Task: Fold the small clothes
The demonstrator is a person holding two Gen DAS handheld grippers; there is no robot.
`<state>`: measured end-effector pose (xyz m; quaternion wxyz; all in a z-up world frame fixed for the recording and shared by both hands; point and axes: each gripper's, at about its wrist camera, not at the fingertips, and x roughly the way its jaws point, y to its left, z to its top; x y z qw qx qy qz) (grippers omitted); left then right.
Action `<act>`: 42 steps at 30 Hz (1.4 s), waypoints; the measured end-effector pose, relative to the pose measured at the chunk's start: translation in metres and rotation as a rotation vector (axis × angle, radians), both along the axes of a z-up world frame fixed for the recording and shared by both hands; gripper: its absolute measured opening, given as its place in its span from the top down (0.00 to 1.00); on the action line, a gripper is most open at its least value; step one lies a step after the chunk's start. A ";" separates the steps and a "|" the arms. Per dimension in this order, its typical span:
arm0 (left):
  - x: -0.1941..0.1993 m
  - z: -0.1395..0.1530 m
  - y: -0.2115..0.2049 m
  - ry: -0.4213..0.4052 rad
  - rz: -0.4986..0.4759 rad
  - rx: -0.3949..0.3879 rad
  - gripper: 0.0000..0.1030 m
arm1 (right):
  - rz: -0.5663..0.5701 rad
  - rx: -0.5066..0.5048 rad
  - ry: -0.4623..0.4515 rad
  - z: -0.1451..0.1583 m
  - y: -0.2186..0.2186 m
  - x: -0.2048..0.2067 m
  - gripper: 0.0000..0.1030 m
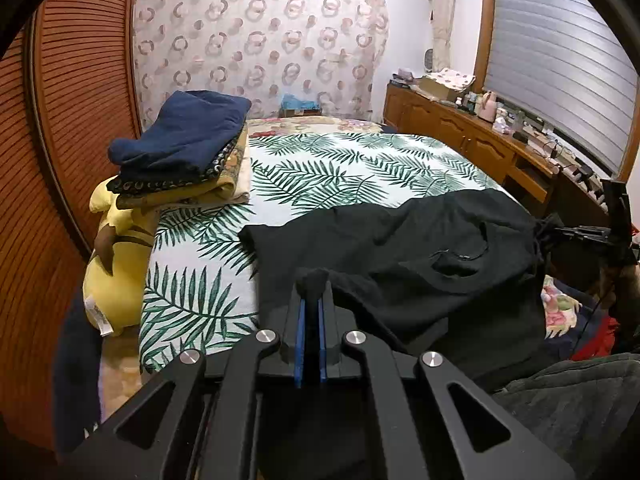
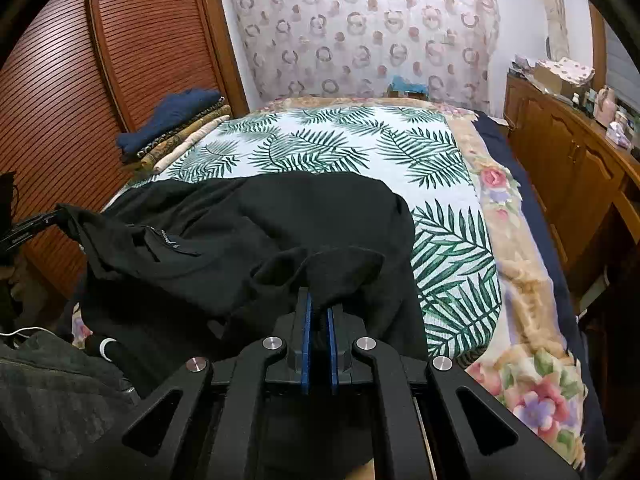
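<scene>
Both grippers, left (image 1: 311, 280) and right (image 2: 319, 300), jaws clamped on black garment (image 1: 420, 248); spread on bed (image 1: 320, 160), unfolded; folded stack (image 1: 180, 152) done.

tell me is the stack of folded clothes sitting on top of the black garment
No, the stack of folded clothes sits at the bed's far left edge, apart from the black garment, with leaf-print cover between them.

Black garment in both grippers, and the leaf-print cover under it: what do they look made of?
Black garment: looks like soft matte knit, maybe cotton jersey or fleece; it drapes in limp folds without shine. Leaf-print cover: seems a thin woven or quilted cotton with a flat, printed, non-glossy surface lying smooth. Exact fibres cannot be told.
</scene>
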<state>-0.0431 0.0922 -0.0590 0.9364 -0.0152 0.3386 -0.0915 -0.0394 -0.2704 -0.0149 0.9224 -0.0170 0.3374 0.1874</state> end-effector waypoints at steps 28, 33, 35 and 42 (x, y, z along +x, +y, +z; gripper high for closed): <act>0.077 -0.014 0.014 0.044 -0.026 -0.051 0.27 | -0.020 -0.007 -0.060 0.026 -0.015 0.019 0.59; 0.114 -0.022 0.020 0.071 0.018 0.004 0.27 | -0.043 0.001 -0.077 0.022 -0.019 0.048 0.59; 0.130 -0.031 0.026 0.107 0.053 0.009 0.27 | -0.053 -0.009 -0.051 0.013 -0.019 0.068 0.59; 0.156 -0.055 0.038 0.166 0.085 -0.034 0.27 | -0.111 0.009 0.067 -0.017 -0.021 0.130 0.60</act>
